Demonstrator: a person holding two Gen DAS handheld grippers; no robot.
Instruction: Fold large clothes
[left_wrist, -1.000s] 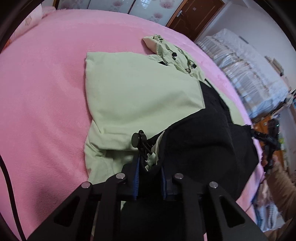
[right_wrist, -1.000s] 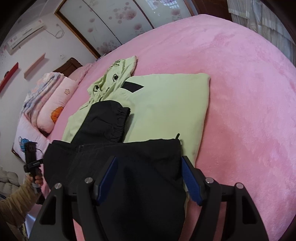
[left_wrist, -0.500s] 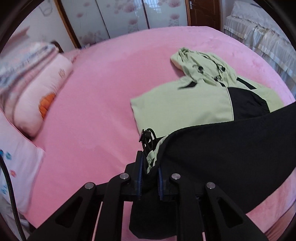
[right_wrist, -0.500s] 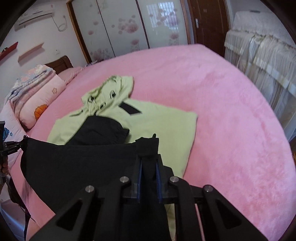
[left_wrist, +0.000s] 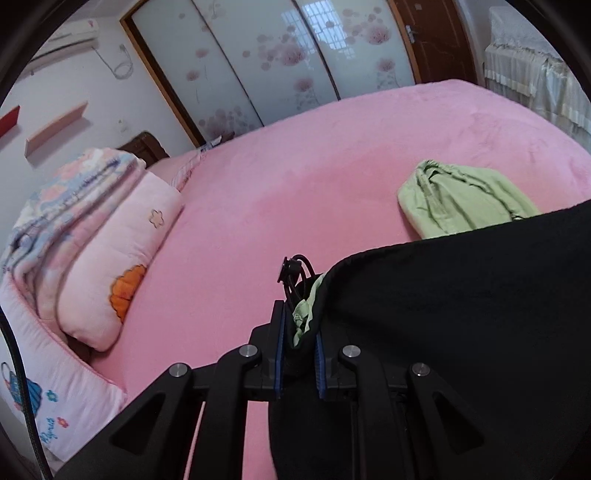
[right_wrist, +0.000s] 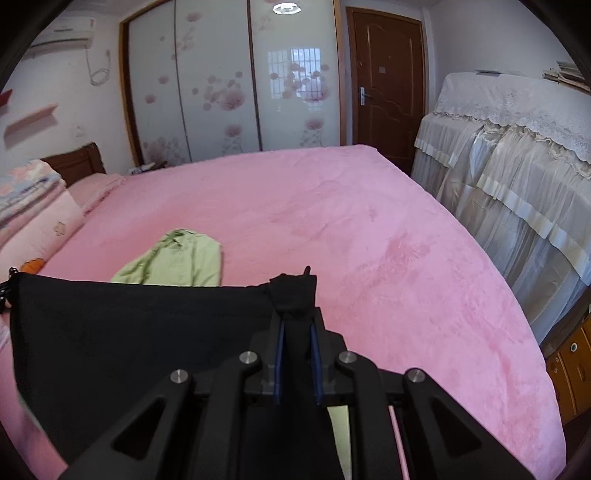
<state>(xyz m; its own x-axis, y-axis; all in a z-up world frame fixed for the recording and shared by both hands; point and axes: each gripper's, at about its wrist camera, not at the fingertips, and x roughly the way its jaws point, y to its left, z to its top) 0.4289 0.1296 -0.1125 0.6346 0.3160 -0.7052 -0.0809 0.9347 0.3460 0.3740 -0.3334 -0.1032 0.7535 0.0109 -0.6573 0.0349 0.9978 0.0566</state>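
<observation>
- The left gripper (left_wrist: 298, 345) is squeezed tight on one corner of the jacket hem (left_wrist: 461, 332), with a cord toggle (left_wrist: 291, 271) sticking up there.
- The right gripper (right_wrist: 296, 349) is pinched tight on the other corner.
- The black hem hangs stretched between them, up off the pink bed (right_wrist: 332, 229).
- The green hood (left_wrist: 461, 201) lies flat on the bed.
- The rest is hidden behind the black cloth, so it is probably half folded.
- Left to do: lay the hem down toward the hood.

Left gripper (left_wrist: 298, 341) and right gripper (right_wrist: 295, 341), fingers (right_wrist: 279, 354) nearly together, both angled downward.
</observation>
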